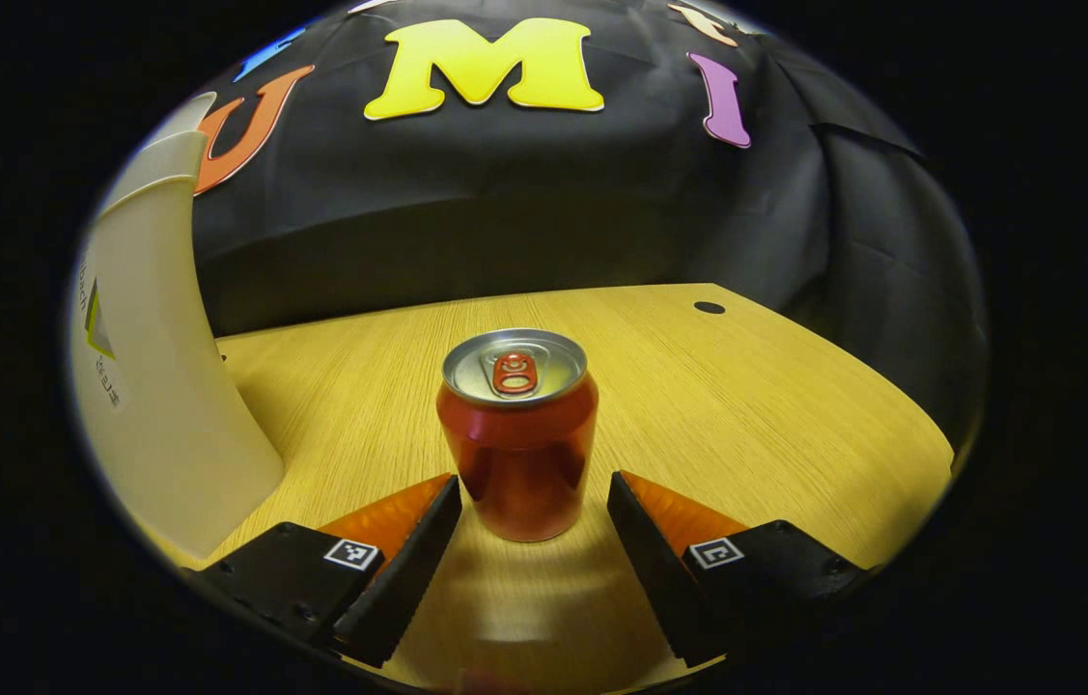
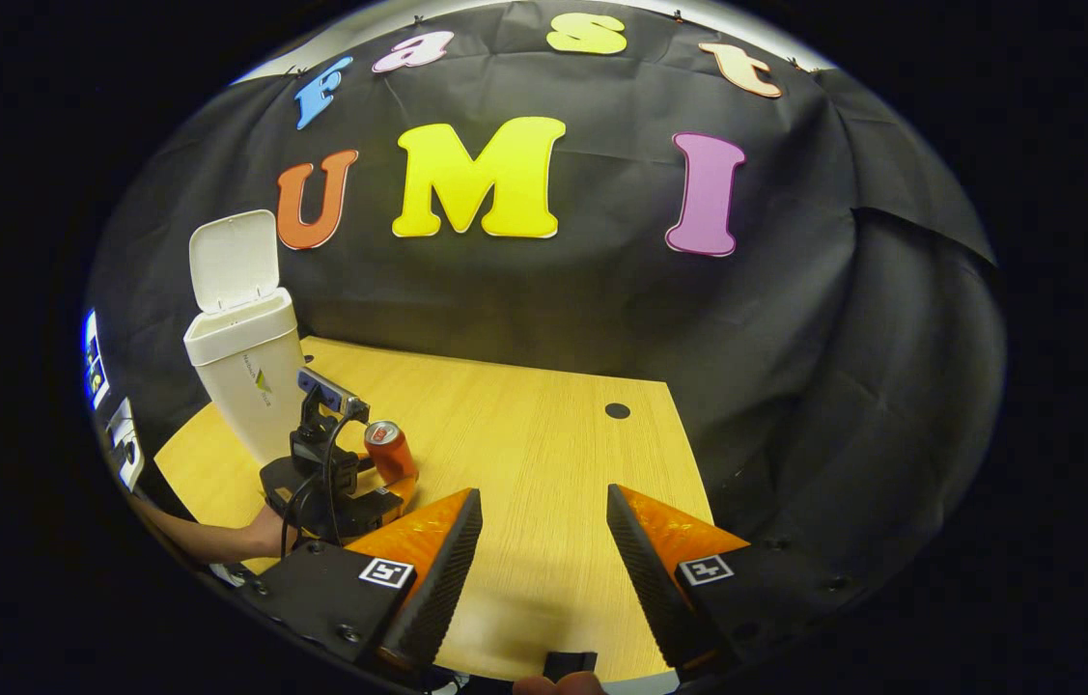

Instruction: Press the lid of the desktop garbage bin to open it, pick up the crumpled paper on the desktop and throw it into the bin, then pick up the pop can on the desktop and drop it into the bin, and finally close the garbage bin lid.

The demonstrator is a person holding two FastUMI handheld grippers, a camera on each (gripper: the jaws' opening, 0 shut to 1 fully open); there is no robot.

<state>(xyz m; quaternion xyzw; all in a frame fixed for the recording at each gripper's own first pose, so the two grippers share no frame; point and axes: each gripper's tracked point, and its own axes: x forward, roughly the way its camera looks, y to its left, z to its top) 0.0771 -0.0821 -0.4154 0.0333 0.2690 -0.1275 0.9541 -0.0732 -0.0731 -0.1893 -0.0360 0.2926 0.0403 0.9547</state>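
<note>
With the bin (image 2: 239, 372) lid already up, the left gripper (image 1: 534, 521) has its jaws wide on either side of the upright can (image 1: 517, 434) on the worktop (image 1: 746, 405); close squarely on mid-body, while the right gripper (image 2: 544, 536) hangs wide and empty.

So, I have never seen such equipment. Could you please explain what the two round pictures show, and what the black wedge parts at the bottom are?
The wedges are the fingers of two hand-held grippers; a person carries one in each hand. Each picture comes from a camera riding on one gripper. In the left gripper view, the left gripper is open, with a red pop can standing upright between its fingers, not yet squeezed. Beside it is the white garbage bin. The right gripper view looks from farther back: the right gripper is open and holds nothing, above the wooden table. There the bin's lid stands open.
</note>
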